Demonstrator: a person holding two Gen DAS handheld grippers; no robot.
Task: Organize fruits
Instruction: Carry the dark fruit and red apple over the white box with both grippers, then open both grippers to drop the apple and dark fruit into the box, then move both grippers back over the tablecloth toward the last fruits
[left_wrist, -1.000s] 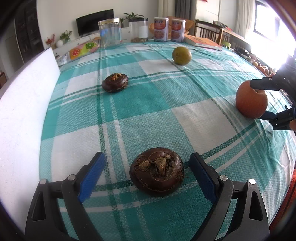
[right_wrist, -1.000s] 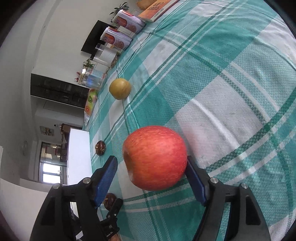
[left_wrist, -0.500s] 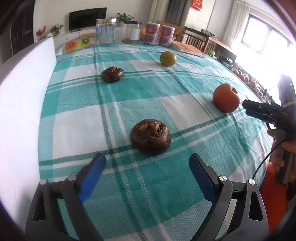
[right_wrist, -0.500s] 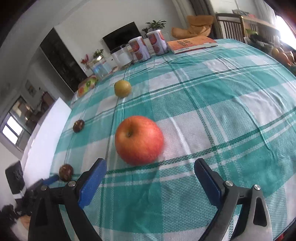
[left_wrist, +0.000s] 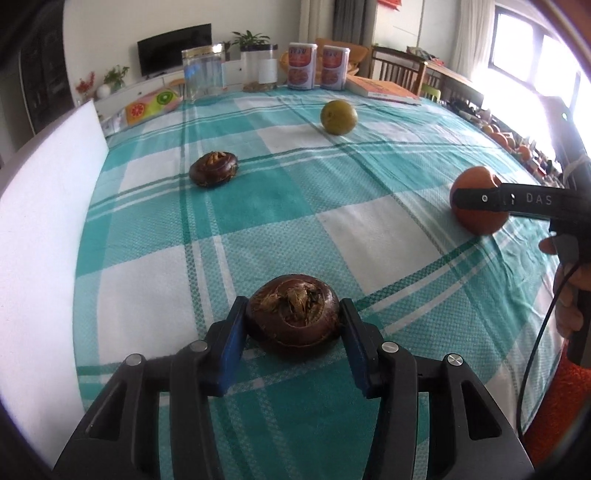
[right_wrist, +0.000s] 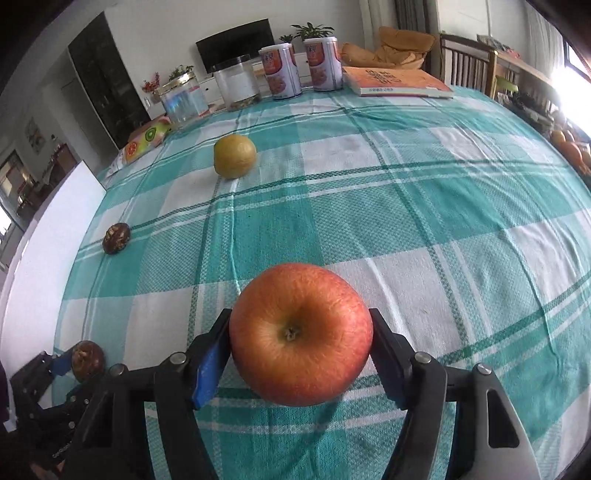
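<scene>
- The left gripper (left_wrist: 293, 325) has just been closing, and its two blue pads now pinch a dark brown fruit (left_wrist: 293, 319) from both sides; the fruit sits low on the checked tablecloth (left_wrist: 258, 206), near the front edge of the table.
- The right gripper (right_wrist: 300, 345) has also just been closing, and its jaws press on the left and right flanks of a red apple (right_wrist: 300, 334), whose stem side faces the camera.
- In the left wrist view the apple (left_wrist: 480, 216) is at the right side of the table, with one black finger (left_wrist: 484, 198) of the right gripper across it.
- A second dark brown fruit (left_wrist: 213, 169) lies farther back on the left, well apart from the first one.
- A yellow-green round fruit (left_wrist: 338, 117) lies still farther back, near the middle of the cloth.
- At the far edge stand two cans (left_wrist: 318, 67), two clear jars (left_wrist: 203, 76) and an orange book (left_wrist: 384, 89).
- A white board (left_wrist: 40, 236) stands along the left edge of the table.
</scene>
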